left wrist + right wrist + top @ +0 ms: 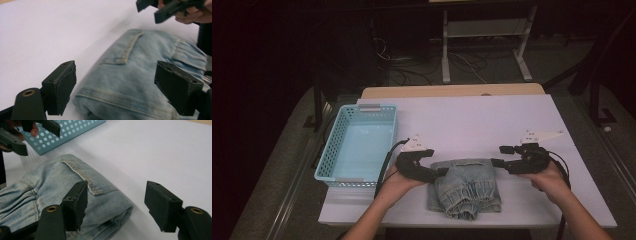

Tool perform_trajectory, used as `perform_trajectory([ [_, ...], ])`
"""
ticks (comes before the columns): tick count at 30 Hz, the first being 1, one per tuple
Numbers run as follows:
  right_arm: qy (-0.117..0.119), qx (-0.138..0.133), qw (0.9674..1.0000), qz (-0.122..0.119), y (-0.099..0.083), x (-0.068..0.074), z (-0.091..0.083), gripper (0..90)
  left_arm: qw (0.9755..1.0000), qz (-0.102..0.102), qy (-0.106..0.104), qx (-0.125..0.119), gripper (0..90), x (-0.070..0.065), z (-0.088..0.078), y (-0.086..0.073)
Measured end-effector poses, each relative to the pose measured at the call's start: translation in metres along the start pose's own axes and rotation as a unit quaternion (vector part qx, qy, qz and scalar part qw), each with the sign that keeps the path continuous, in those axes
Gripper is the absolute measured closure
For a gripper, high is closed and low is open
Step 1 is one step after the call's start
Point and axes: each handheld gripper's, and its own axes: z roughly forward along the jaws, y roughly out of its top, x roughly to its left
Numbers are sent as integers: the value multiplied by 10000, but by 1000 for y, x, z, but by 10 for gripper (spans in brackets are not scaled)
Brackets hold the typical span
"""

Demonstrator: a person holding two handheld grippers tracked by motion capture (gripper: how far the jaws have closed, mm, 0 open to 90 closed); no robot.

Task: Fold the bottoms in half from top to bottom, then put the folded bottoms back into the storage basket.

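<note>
faded denim jeans (466, 186), perforated plastic basket (332, 150)

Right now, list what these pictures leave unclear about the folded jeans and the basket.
- Folded jeans: underside hidden against the table in the high view; their near end is cut off by the bottom edge in the left gripper view.
- Jeans' stitching: blurred in the left gripper view.
- Basket: cut off by the top edge in the right gripper view.

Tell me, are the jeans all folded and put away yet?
Folded, yes: the jeans lie in a neat bundle on the table. Both the left gripper and right gripper are open beside them. The blue basket likely comes next.
</note>
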Motion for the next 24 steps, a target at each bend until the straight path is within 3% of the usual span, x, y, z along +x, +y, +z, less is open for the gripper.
perform_trajectory([
  [14, -19, 120, 9999, 0, 14, -11, 22, 346, 9973, -391, 486, 387, 172, 26, 18, 6],
  [24, -49, 634, 9979, 134, 8, -20, 38, 380, 9927, -662, 549, 849, 178, 29, 32, -4],
])
